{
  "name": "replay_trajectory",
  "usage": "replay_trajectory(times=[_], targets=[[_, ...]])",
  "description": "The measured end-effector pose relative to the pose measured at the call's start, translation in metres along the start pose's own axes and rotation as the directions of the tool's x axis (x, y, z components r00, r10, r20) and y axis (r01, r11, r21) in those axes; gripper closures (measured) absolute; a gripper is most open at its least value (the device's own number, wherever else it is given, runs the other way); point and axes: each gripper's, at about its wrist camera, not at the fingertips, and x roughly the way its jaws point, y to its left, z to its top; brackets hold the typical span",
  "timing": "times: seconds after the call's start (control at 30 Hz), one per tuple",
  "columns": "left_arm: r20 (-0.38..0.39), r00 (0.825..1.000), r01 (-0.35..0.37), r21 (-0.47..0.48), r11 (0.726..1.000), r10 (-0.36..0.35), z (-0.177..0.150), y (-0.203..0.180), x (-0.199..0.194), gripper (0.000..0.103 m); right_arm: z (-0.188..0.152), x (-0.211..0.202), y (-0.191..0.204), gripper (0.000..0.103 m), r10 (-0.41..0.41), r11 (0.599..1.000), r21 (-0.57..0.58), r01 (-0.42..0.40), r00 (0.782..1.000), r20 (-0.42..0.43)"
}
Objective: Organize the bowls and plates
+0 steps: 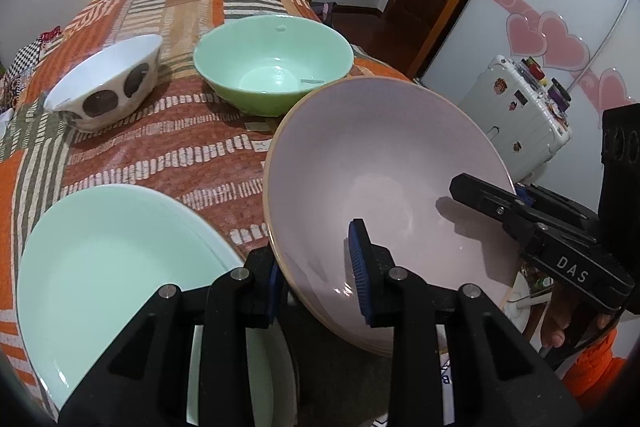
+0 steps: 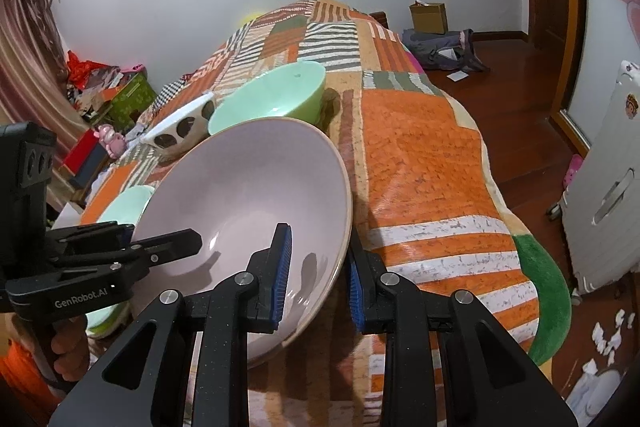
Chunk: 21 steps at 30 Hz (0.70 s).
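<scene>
A large pale pink bowl (image 1: 380, 155) (image 2: 248, 179) hangs tilted over the patchwork tablecloth (image 1: 168, 155), held by both grippers. My left gripper (image 1: 318, 279) is shut on its near-left rim, one blue pad inside and one outside. My right gripper (image 2: 319, 283) is shut on the opposite rim in the same way. Each shows in the other's view: the right gripper (image 1: 500, 195) and the left gripper (image 2: 152, 233). A mint plate (image 1: 112, 267) (image 2: 124, 203) lies left of the bowl. Behind stand a green bowl (image 1: 276, 63) (image 2: 272, 95) and a white bowl with dark dots (image 1: 108, 83) (image 2: 184, 131).
A white suitcase (image 1: 516, 115) (image 2: 600, 187) stands on the wooden floor right of the table. A cardboard box (image 2: 428, 17) and a bag (image 2: 444, 51) lie by the far wall. Cluttered boxes (image 2: 128, 95) sit at the left. The table's right edge (image 2: 500, 195) drops off beside the pink bowl.
</scene>
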Motion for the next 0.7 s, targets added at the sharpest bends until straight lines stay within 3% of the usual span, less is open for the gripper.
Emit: replay_trajectory(times=[0.7], targets=[[0.186,0.980,-0.055,-0.089,0.994,0.071,-0.022,0.050,-0.097,0.073,0.019,-0.004,0.081,0.080,0.086,0.989,-0.127,-0.078,0.995,0.059]])
